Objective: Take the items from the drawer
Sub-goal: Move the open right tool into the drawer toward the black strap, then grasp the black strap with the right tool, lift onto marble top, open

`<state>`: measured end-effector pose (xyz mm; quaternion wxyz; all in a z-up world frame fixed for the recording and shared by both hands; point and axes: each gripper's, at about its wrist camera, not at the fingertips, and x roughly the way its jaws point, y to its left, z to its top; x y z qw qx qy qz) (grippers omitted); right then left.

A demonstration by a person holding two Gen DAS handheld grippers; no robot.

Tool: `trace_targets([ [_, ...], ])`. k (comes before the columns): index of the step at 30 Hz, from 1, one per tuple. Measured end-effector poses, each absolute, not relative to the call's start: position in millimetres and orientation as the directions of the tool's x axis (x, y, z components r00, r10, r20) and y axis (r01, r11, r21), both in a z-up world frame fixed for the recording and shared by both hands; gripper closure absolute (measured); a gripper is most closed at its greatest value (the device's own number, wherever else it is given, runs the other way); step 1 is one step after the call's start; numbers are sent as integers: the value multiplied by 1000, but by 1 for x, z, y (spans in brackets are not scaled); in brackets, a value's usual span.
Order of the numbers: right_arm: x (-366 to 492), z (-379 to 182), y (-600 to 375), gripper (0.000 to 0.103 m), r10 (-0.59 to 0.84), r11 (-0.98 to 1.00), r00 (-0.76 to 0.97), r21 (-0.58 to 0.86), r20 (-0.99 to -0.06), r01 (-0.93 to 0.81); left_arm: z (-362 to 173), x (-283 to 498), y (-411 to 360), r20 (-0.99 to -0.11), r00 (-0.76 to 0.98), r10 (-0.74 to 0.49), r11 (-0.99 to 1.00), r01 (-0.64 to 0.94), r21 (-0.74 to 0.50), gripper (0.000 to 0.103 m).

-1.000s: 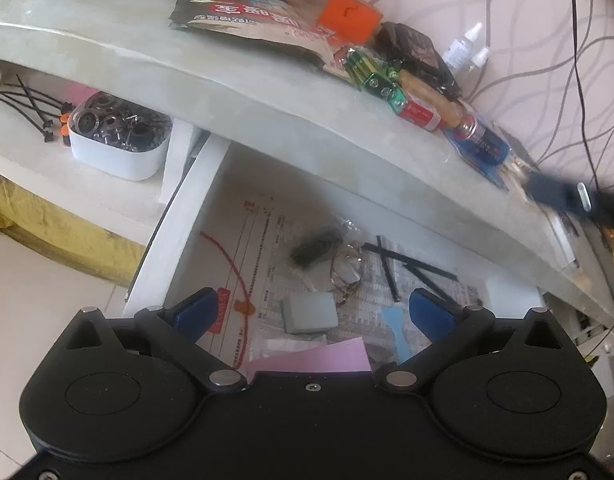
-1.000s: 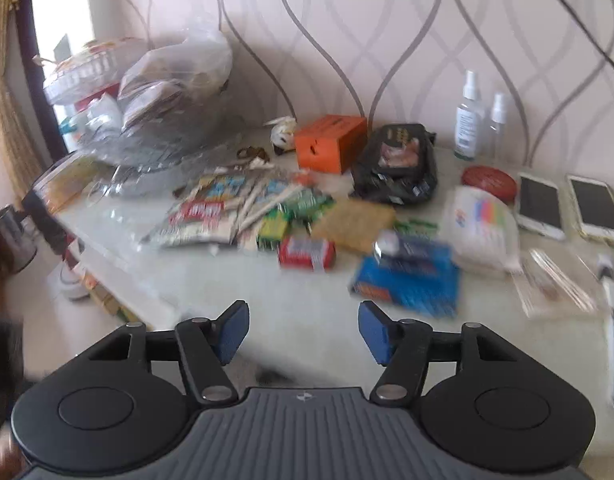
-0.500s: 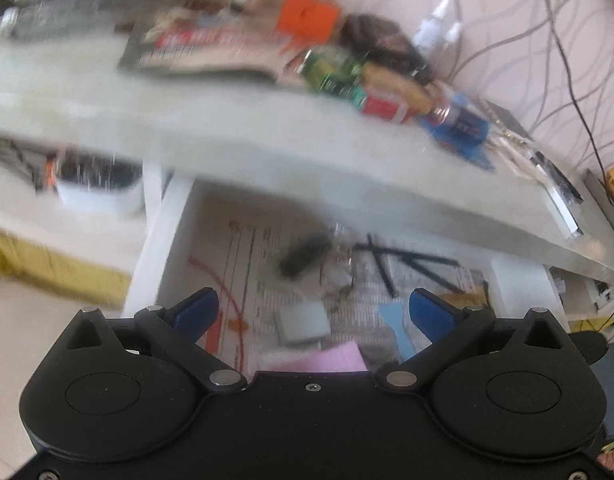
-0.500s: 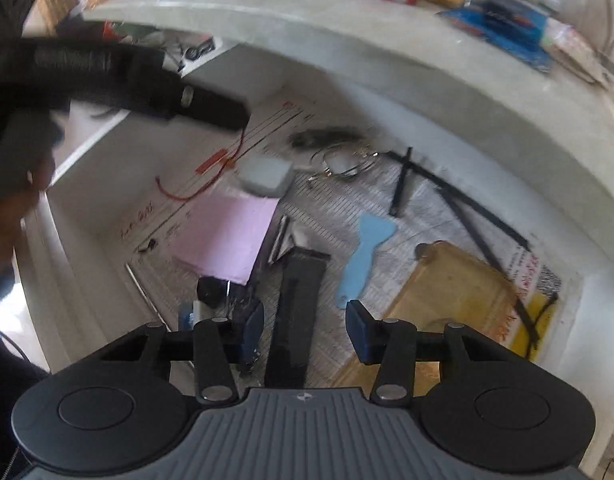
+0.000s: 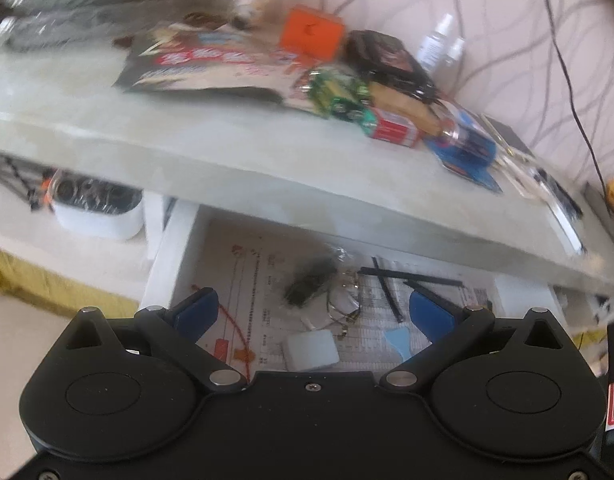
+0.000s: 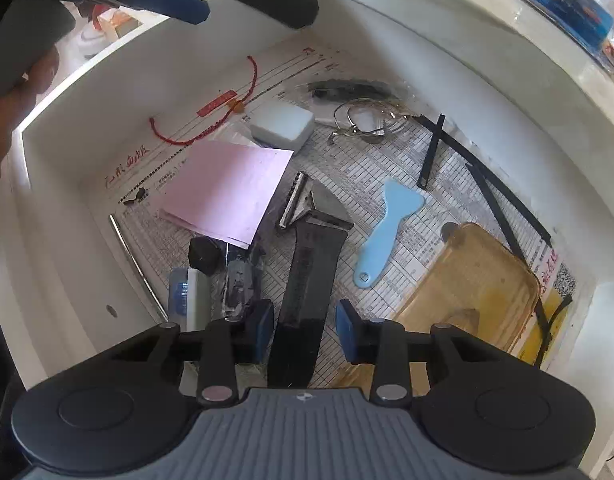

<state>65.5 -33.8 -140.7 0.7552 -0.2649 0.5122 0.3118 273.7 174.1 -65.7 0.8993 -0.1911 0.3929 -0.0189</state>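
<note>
Right gripper (image 6: pixel 303 330) down in the open drawer (image 6: pixel 67 216), jaws closing astride the black wrench (image 6: pixel 307 276) handle (pads not yet touching). Left gripper (image 5: pixel 312 311) above, fingers spread wide, empty.

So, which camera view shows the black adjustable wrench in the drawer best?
The right wrist view. There the black adjustable wrench lies in full on the drawer's paper lining, head and handle clear, with the handle between the closing right tongs, whose pads do not yet press on it. The left wrist view does not show it; that gripper's own body covers the near part of the drawer.
</note>
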Motion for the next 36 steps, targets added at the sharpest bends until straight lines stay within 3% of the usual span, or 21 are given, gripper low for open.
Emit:
trace_targets([
  [3, 67, -139, -40, 75, 213, 693, 292, -66, -933, -718, -69, 273, 182, -704, 684, -192, 907, -150, -393, 0],
  [11, 75, -111, -91, 76, 341, 819, 334, 104, -879, -565, -71, 274, 184, -711, 678, -186, 903, -167, -396, 0],
  [19, 63, -41, -150, 76, 462, 873, 536, 257, -707, -413, -70, 274, 182, -720, 673, -167, 909, -179, -378, 0],
  [22, 59, -12, -169, 76, 406, 910, 666, 209, -626, -358, -71, 274, 182, -721, 673, -166, 908, -182, -379, 0],
  [28, 68, 16, -219, 76, 139, 990, 864, 81, -485, -115, -71, 274, 182, -723, 670, -165, 908, -183, -377, 0],
  [32, 85, 4, -239, 76, 22, 999, 883, 49, -468, 1, -71, 273, 181, -725, 670, -162, 910, -183, -373, 0],
  [36, 102, -22, -238, 76, -7, 999, 872, 28, -489, 24, -71, 273, 182, -726, 669, -159, 908, -190, -373, 0],
])
